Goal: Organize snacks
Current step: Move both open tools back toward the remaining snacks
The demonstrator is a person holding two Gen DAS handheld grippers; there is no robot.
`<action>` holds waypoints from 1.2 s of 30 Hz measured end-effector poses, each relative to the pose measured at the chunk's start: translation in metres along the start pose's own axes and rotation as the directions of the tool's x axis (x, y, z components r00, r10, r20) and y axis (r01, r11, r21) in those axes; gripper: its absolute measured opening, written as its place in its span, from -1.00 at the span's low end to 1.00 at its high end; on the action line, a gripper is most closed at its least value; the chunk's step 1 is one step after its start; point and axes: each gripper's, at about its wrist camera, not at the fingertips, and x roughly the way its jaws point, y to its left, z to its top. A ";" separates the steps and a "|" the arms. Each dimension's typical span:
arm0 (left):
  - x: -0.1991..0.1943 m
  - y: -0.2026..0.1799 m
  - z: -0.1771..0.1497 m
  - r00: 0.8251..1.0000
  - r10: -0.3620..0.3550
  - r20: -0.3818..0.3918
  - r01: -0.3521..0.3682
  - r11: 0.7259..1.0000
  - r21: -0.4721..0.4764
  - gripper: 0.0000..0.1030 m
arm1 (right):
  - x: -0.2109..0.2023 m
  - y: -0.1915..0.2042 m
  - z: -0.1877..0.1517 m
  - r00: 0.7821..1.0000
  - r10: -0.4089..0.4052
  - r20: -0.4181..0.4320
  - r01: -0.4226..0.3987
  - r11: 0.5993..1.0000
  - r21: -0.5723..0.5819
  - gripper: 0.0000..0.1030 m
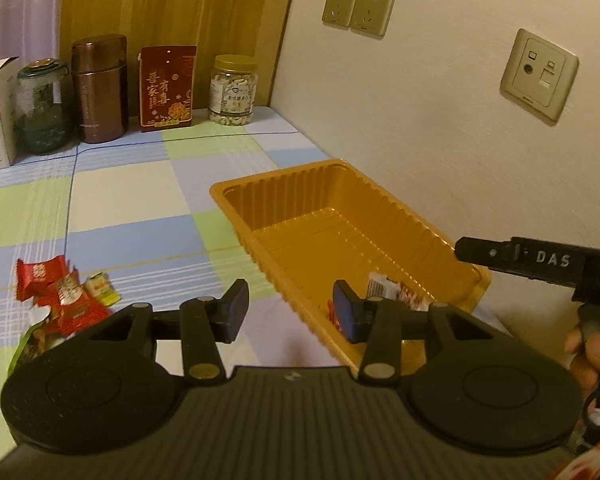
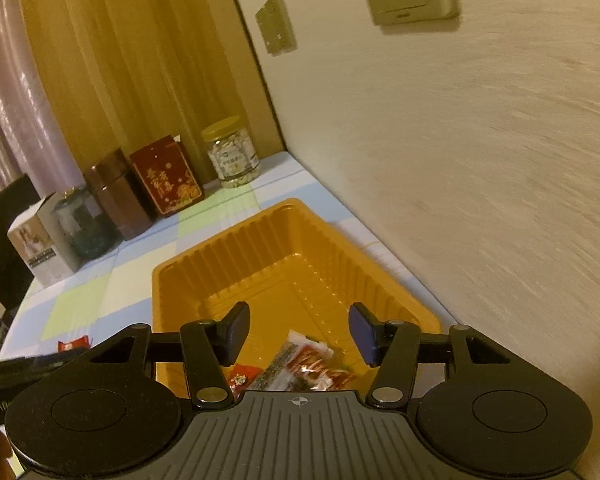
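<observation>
1. Left wrist view: the left claw is open and holds nothing. The loose snacks lie on the bench to its left, close by. The orange tray sits ahead and to the right. I think this claw is the nearer one to the loose snacks, so it must swing left.

2. Right wrist view: the right claw is open and empty, right above the tray's near end. A snack pack lies in the tray just below it, long side slanting.
</observation>
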 end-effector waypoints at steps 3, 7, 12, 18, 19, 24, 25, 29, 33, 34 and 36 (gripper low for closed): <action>-0.014 0.002 -0.003 1.000 0.007 0.003 -0.007 1.000 -0.004 -0.17 | -0.014 0.004 -0.002 1.000 -0.009 -0.007 0.009 1.000 0.000 0.08; -0.035 0.005 -0.008 1.000 0.015 0.010 -0.015 1.000 -0.017 -0.14 | -0.031 0.013 -0.004 1.000 -0.022 -0.015 0.022 1.000 -0.005 0.08; -0.062 0.011 -0.015 0.999 0.029 0.016 -0.029 0.999 -0.034 -0.13 | -0.057 0.032 -0.009 1.000 -0.028 -0.009 0.028 0.999 -0.040 0.09; -0.100 0.019 -0.022 0.998 0.055 0.034 -0.054 0.998 -0.043 -0.06 | -0.084 0.062 -0.013 1.000 -0.022 0.014 0.023 0.996 -0.081 0.10; -0.107 0.021 -0.022 0.997 0.059 0.040 -0.057 0.997 -0.049 -0.05 | -0.087 0.066 -0.014 1.000 -0.014 0.017 0.015 0.996 -0.085 0.10; -0.138 0.031 -0.026 0.994 0.085 0.065 -0.081 0.994 -0.070 0.01 | -0.101 0.084 -0.022 1.000 0.014 0.013 -0.013 0.996 -0.092 0.12; -0.142 0.033 -0.027 0.994 0.089 0.067 -0.084 0.994 -0.073 0.01 | -0.102 0.087 -0.024 1.000 0.019 0.010 -0.018 0.995 -0.094 0.12; -0.158 0.040 -0.031 0.991 0.111 0.076 -0.106 0.992 -0.074 0.01 | -0.106 0.100 -0.031 1.000 0.029 0.005 -0.029 0.994 -0.109 0.12; -0.169 0.050 -0.035 0.989 0.128 0.079 -0.121 0.989 -0.087 0.02 | -0.110 0.110 -0.038 0.999 0.047 0.000 -0.046 0.993 -0.105 0.13; -0.171 0.052 -0.036 0.988 0.132 0.080 -0.125 0.988 -0.090 0.02 | -0.110 0.113 -0.039 0.999 0.052 -0.001 -0.051 0.993 -0.106 0.13; -0.175 0.057 -0.038 0.987 0.139 0.083 -0.131 0.987 -0.095 0.02 | -0.109 0.116 -0.041 0.998 0.058 -0.006 -0.059 0.992 -0.110 0.13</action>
